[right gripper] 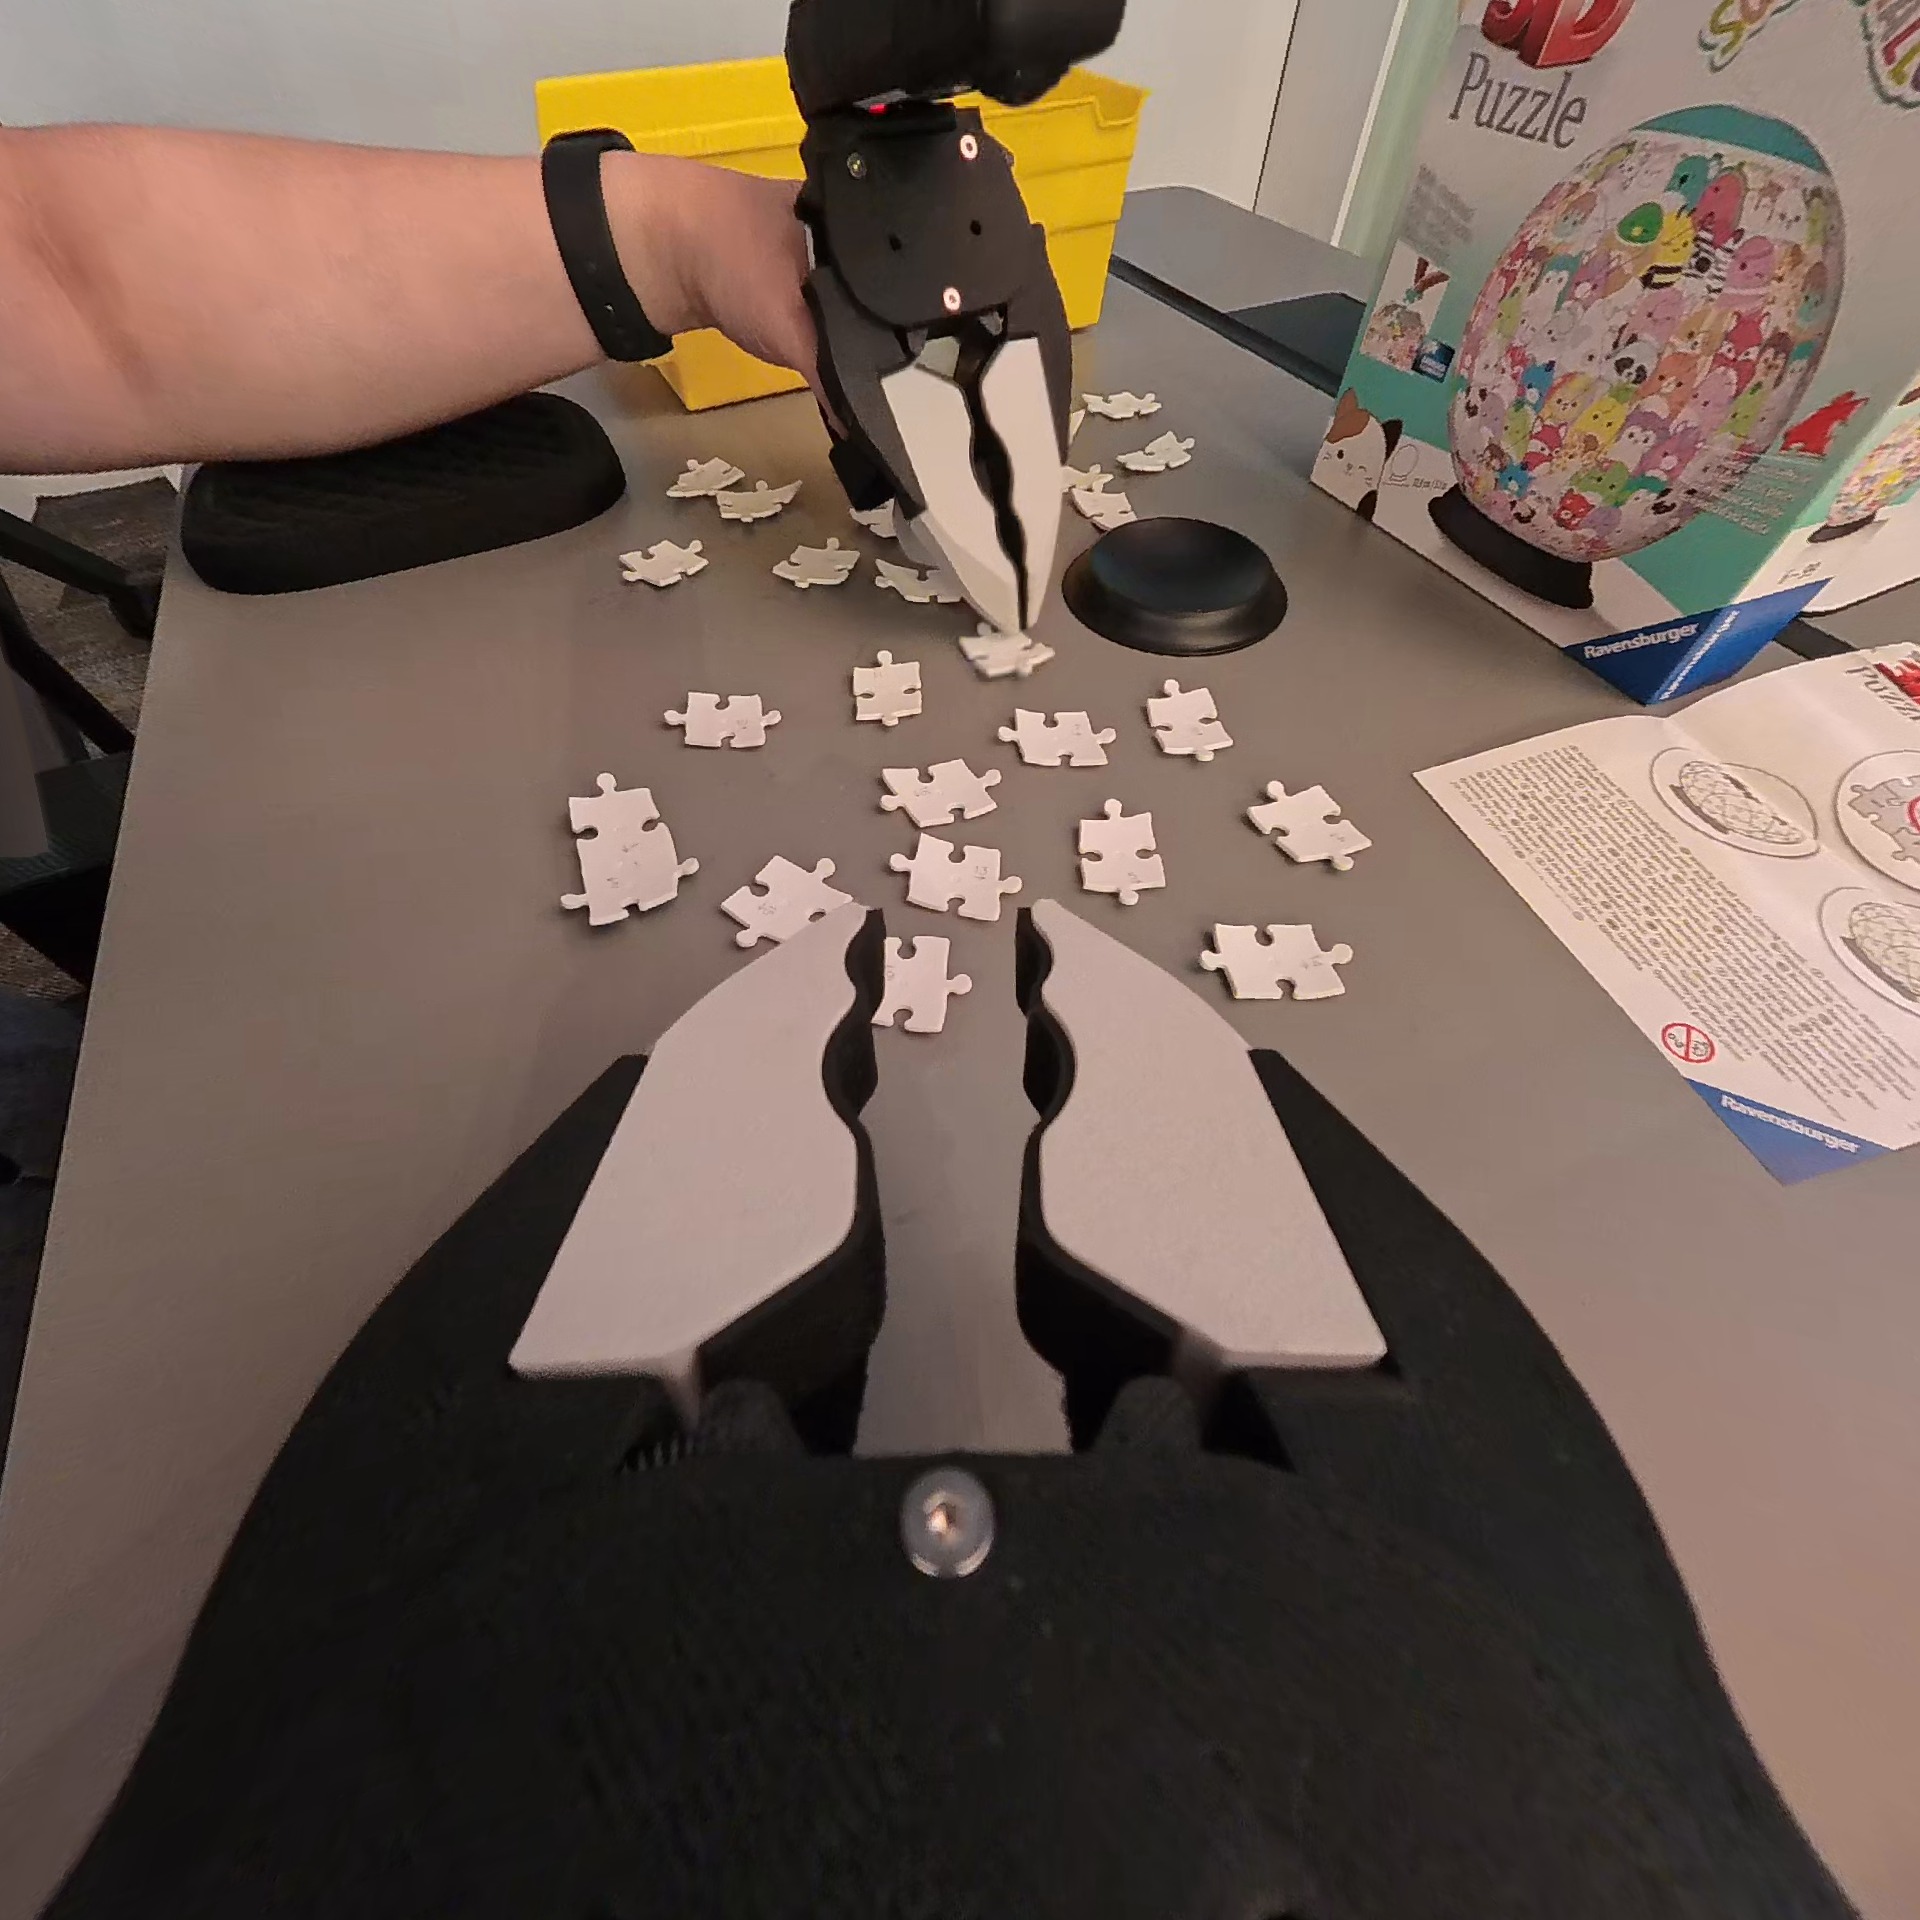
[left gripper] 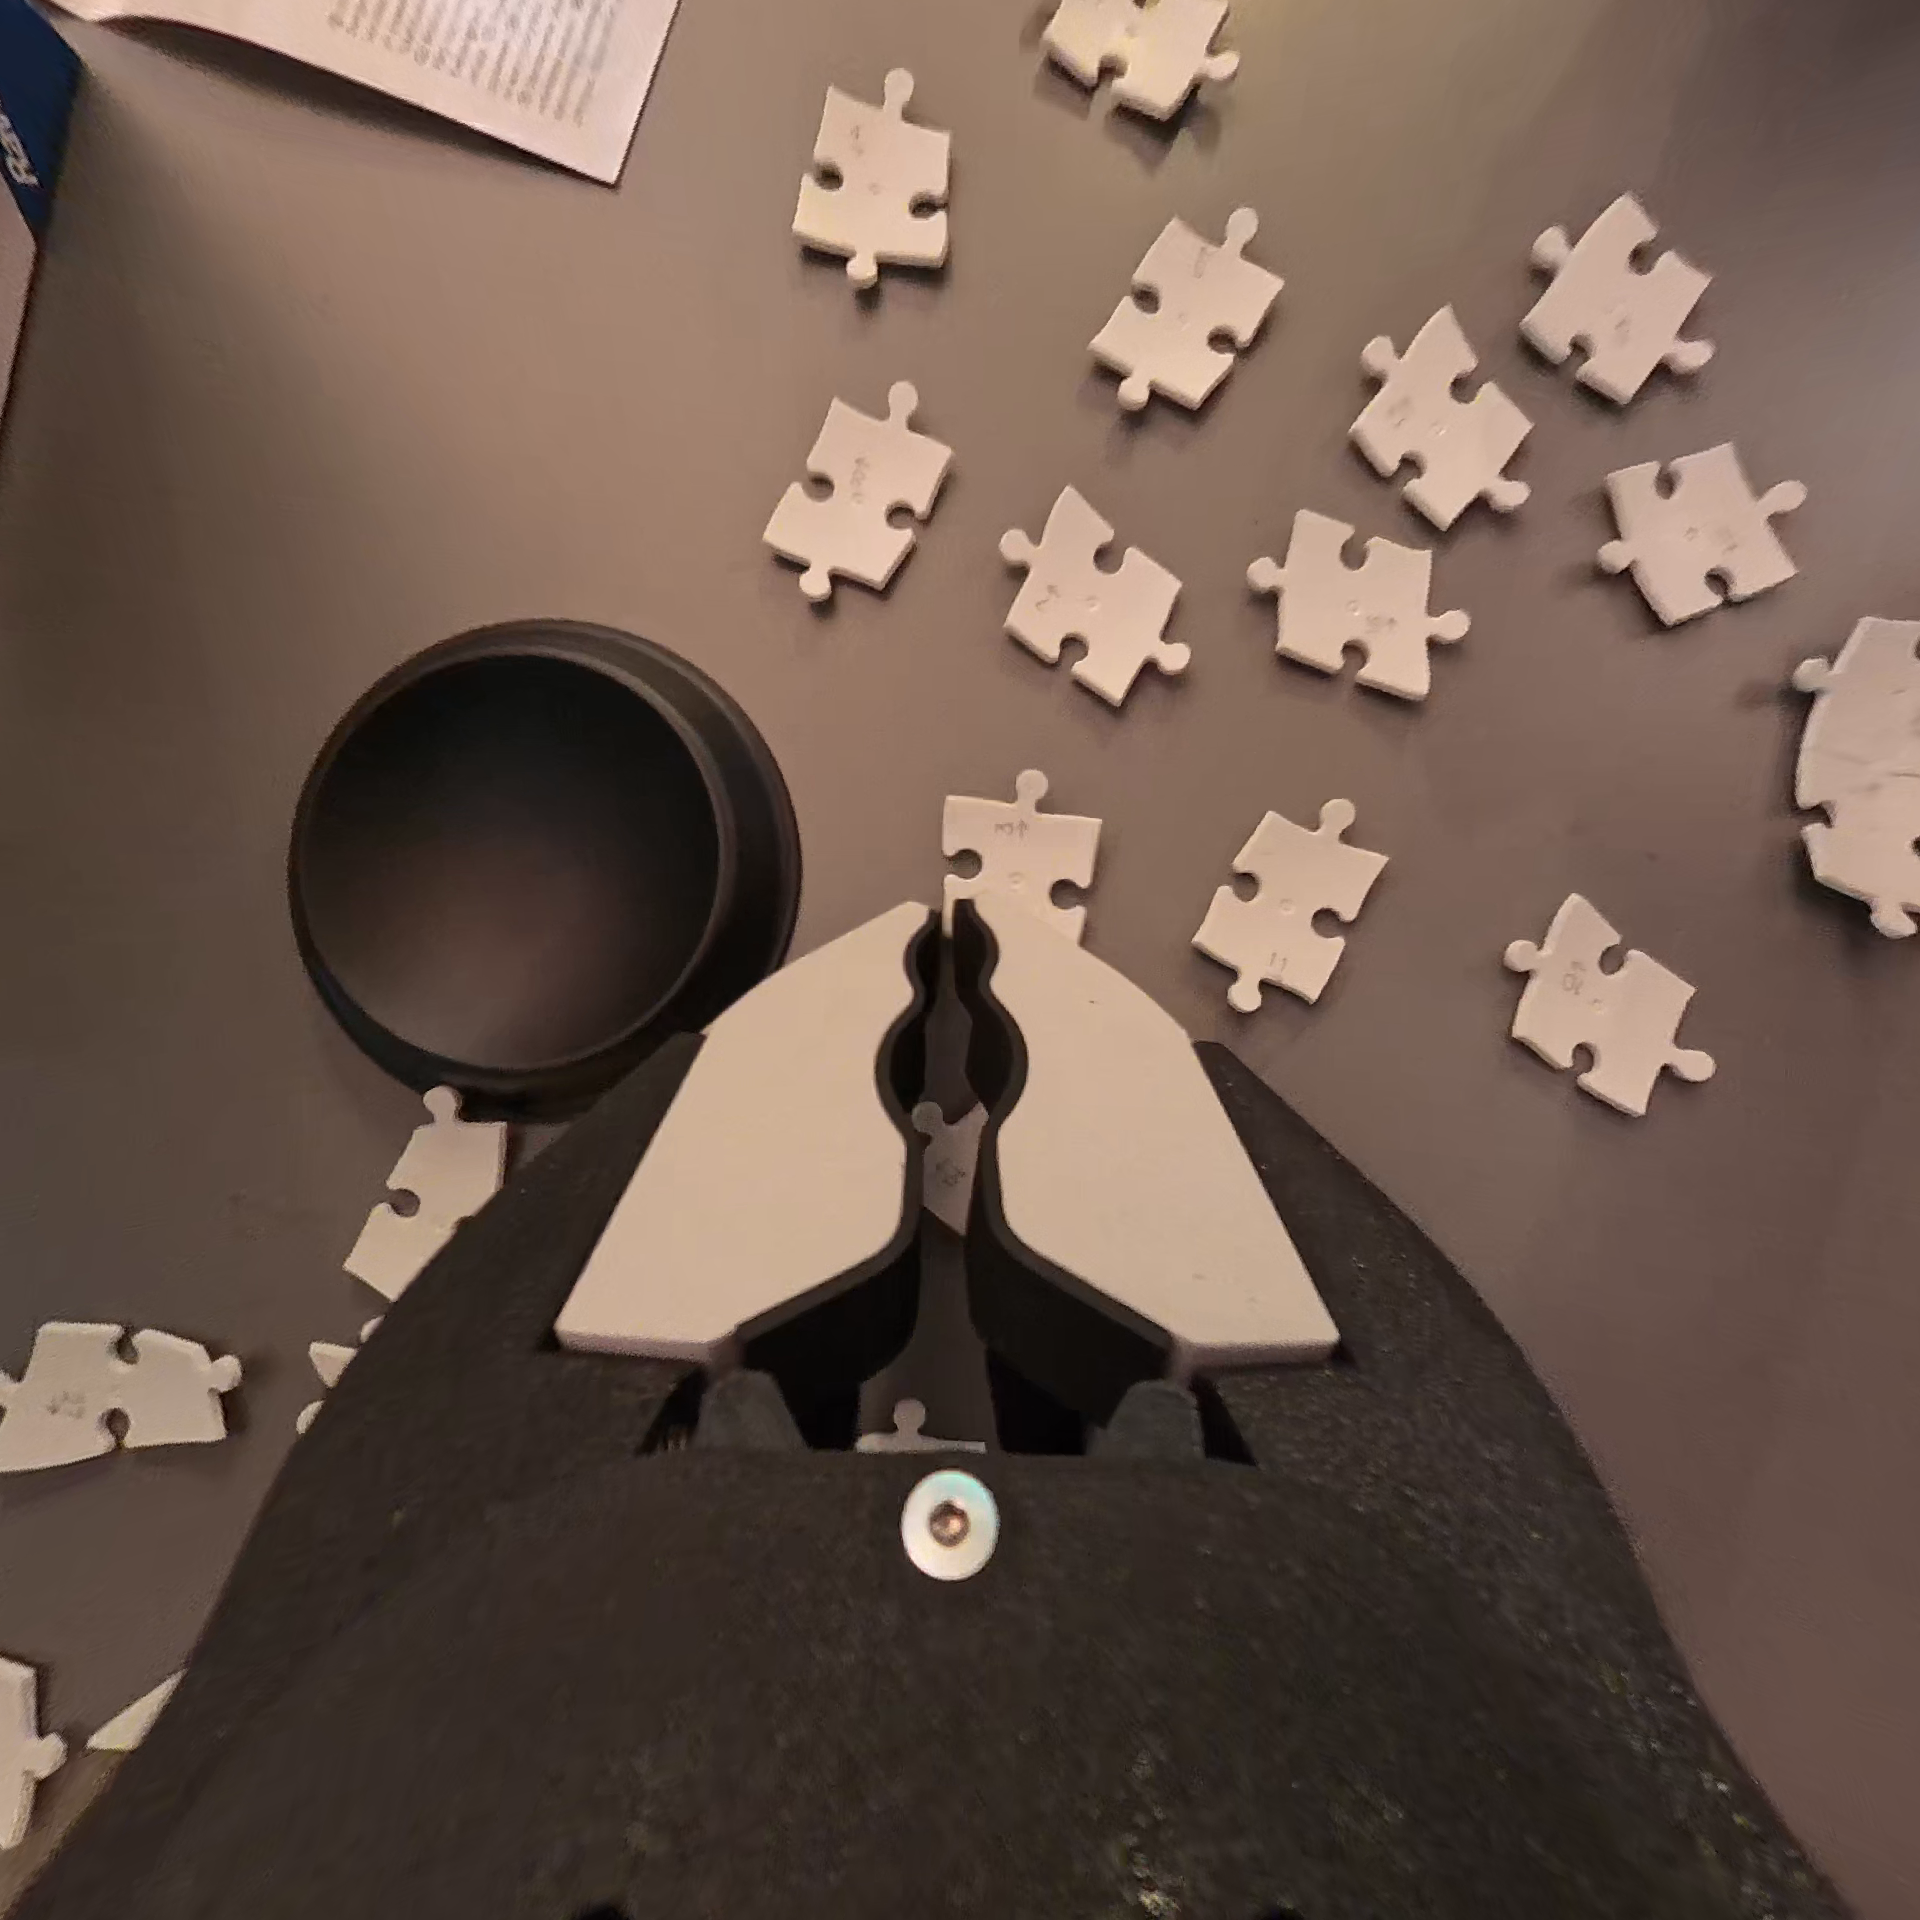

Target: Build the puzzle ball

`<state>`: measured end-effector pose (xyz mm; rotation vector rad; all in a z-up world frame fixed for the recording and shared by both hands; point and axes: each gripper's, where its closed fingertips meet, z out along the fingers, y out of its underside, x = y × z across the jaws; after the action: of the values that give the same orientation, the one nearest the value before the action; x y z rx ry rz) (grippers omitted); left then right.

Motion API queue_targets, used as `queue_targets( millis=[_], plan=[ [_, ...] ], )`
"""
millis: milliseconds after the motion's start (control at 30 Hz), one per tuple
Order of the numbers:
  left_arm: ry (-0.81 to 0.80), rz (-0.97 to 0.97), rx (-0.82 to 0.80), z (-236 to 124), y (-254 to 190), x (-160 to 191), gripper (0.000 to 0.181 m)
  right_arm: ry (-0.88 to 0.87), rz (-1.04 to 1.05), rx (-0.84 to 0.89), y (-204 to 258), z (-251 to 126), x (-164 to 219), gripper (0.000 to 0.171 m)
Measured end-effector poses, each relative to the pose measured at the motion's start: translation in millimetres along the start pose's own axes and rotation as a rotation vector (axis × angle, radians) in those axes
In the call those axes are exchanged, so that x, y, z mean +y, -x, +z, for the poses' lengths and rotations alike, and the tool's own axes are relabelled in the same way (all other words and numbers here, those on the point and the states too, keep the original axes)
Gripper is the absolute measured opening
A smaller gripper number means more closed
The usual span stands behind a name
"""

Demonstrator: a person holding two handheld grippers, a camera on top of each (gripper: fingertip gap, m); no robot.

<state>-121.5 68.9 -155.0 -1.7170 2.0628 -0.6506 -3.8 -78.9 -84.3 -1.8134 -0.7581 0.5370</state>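
Several white puzzle pieces lie face down, spread over the grey table. My left gripper points down at the table and is shut on the edge of one puzzle piece, which rests at table level beside the black round stand. The left gripper, that piece and the stand also show in the right wrist view. My right gripper is open and empty, low over the near part of the table, with a loose piece seen between its fingers. A small joined cluster of pieces lies at the left.
The puzzle box stands at the back right, with an instruction sheet in front of it. A yellow bin and a black pad sit at the back left. A person's forearm reaches in from the left. My right fingertips sit around 20 cm from my left ones.
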Motion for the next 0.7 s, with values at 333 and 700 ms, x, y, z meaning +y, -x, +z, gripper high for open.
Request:
queue_targets(
  millis=[333,700],
  plan=[
    [-0.053,-0.046,0.068,-7,-8,-8,0.000,-0.005,0.007,-0.003,0,0,0,0.025],
    [0.010,-0.222,-0.033,6,-17,-10,0.055,-0.001,-0.001,-0.007,2,0,0,0.025]
  ],
)
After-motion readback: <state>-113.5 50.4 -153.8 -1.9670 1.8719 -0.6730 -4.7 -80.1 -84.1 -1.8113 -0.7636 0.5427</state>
